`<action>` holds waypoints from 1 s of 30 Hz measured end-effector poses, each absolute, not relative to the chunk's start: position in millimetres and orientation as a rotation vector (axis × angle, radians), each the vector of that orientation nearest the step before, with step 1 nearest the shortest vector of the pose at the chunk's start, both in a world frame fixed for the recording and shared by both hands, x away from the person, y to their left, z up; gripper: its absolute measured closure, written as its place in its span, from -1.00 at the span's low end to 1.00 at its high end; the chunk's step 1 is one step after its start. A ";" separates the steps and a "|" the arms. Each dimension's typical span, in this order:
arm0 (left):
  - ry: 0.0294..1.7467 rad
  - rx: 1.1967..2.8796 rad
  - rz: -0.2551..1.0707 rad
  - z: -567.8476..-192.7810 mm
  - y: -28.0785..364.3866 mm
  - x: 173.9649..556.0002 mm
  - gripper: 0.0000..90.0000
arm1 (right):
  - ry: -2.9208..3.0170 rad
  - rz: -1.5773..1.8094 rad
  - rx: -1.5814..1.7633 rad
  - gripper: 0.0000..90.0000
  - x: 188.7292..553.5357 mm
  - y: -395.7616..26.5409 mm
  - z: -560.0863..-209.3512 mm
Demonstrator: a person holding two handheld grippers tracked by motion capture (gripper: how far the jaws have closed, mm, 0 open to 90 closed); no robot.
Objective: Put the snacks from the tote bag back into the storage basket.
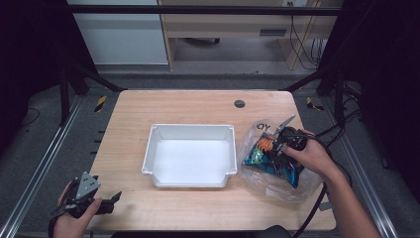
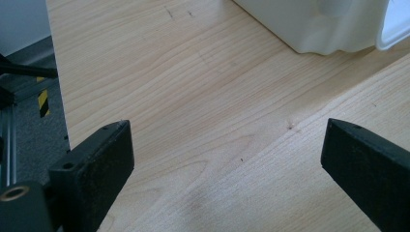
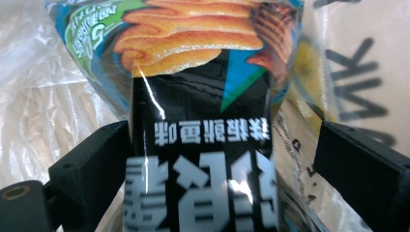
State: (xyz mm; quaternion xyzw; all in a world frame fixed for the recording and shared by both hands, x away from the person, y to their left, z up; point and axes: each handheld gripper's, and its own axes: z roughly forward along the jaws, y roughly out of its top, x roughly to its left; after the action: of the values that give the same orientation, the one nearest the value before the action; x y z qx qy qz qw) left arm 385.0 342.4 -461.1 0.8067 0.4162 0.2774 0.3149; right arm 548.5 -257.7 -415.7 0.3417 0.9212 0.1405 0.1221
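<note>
Lab: black frame rig [image 1: 74, 74] around wooden test table [image 1: 198, 106]

Legible markings, listed by carrier:

- Snack packet [image 3: 203, 121], black and blue with a picture of orange ridged chips: large white Chinese characters and a smaller white line above them, all upside down in the right gripper view; not legible enough to transcribe. A small white line on the green corner patch, also inverted, is unreadable.
- Clear plastic bag [image 1: 257, 130]: dark printed letters, apparently "OY" in the high view; large grey strokes in the right gripper view, partly cut off.
</note>
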 end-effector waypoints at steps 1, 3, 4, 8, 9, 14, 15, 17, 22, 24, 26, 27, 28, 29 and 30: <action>1.096 2.124 0.730 -461.2 342.2 384.9 -0.90 | 2.692 0.409 0.994 -0.85 549.2 -257.2 -417.9; 1.093 2.129 0.732 -461.0 342.4 384.7 -0.90 | 2.697 0.402 1.003 -0.85 549.9 -256.1 -421.4; 1.095 2.129 0.731 -461.1 342.4 384.6 -0.90 | 2.699 0.405 1.001 -0.84 550.3 -255.6 -422.9; 1.097 2.125 0.732 -461.3 342.1 384.8 -0.90 | 2.704 0.390 0.989 -0.85 550.7 -253.8 -427.1; 1.097 2.124 0.732 -461.4 341.9 384.8 -0.90 | 2.703 0.391 0.996 -0.85 550.6 -253.6 -428.2; 1.097 2.126 0.734 -461.5 341.8 384.7 -0.90 | 2.715 0.391 1.017 -0.86 550.6 -252.6 -433.1; 1.097 2.126 0.734 -461.5 341.9 384.6 -0.90 | 2.721 0.388 1.017 -0.86 550.5 -252.5 -434.0; 1.096 2.126 0.734 -461.4 342.1 384.6 -0.90 | 2.724 0.389 1.029 -0.86 550.0 -251.6 -435.5; 1.095 2.131 0.733 -461.4 342.3 384.7 -0.90 | 2.738 0.390 1.013 -0.87 550.0 -251.0 -437.8; 1.096 2.128 0.733 -461.6 341.9 384.8 -0.90 | 2.741 0.387 1.014 -0.87 550.0 -250.9 -438.0; 1.096 2.128 0.732 -461.7 341.8 384.7 -0.91 | 2.746 0.379 1.009 -0.86 550.0 -250.5 -439.4; 1.096 2.129 0.733 -461.7 341.9 384.7 -0.90 | 2.745 0.381 1.015 -0.83 549.6 -250.0 -439.7; 1.096 2.129 0.733 -461.7 341.9 384.7 -0.90 | 2.748 0.377 1.002 -0.80 549.6 -250.4 -439.6; 1.096 2.132 0.732 -461.6 342.2 384.8 -0.90 | 2.746 0.374 1.006 -0.77 549.0 -250.3 -439.4; 1.096 2.132 0.732 -461.6 342.4 384.8 -0.90 | 2.743 0.375 1.009 -0.71 548.2 -250.4 -439.2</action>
State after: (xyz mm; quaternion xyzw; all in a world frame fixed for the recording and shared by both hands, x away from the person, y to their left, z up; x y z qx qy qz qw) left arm 384.8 342.4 -461.6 0.8082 0.4155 0.2772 0.3121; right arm 548.2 -250.4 -439.2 0.3408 0.9264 0.1268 0.0975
